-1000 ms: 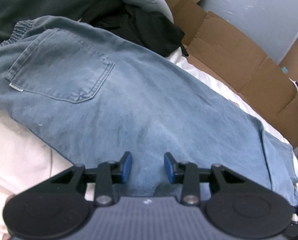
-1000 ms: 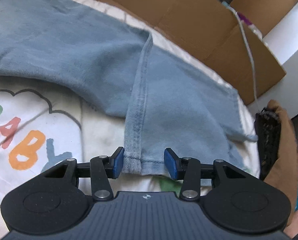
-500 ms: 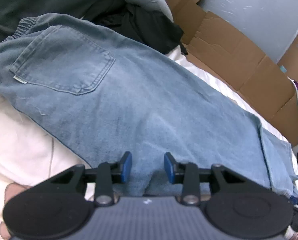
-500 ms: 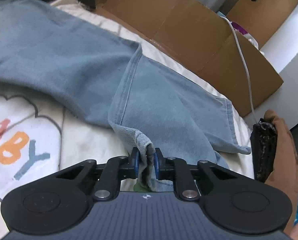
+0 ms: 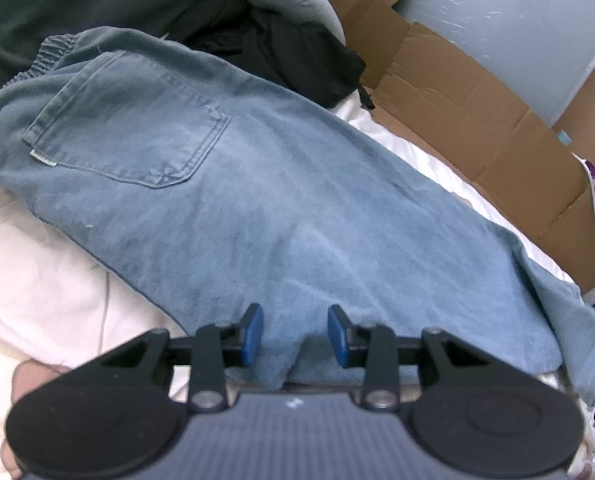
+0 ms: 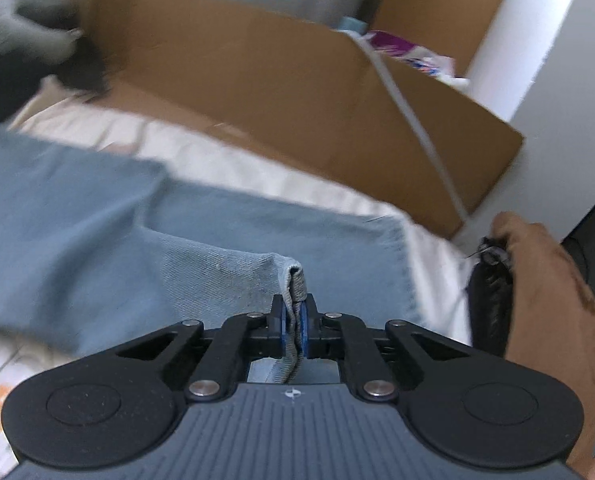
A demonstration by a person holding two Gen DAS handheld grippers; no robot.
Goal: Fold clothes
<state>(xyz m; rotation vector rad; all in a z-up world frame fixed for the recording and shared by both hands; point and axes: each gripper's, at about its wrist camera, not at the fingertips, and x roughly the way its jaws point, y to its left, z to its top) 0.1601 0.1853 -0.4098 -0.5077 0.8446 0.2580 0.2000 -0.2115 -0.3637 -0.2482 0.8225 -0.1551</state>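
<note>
The right gripper (image 6: 294, 330) is pinching the hem (image 6: 295, 280) of the jeans (image 5: 297, 216) between its closed jaws, only a narrow bunch of denim sitting in them, so the fabric is likely at risk of sliding out if the leg is drawn over quickly or the cloth's weight drags against the white bedding (image 5: 37, 280). The left gripper (image 5: 293, 334) is standing wide open, its blue pads straddling the near edge of the jeans mid-leg and gripping nothing, so nothing is anchoring that part and the whole garment may be shifting with any pull. The jeans are lying flat ahead of the left gripper, long axis running from the waistband (image 5: 49, 52) far ahead on its left to the hem off to its right
</note>
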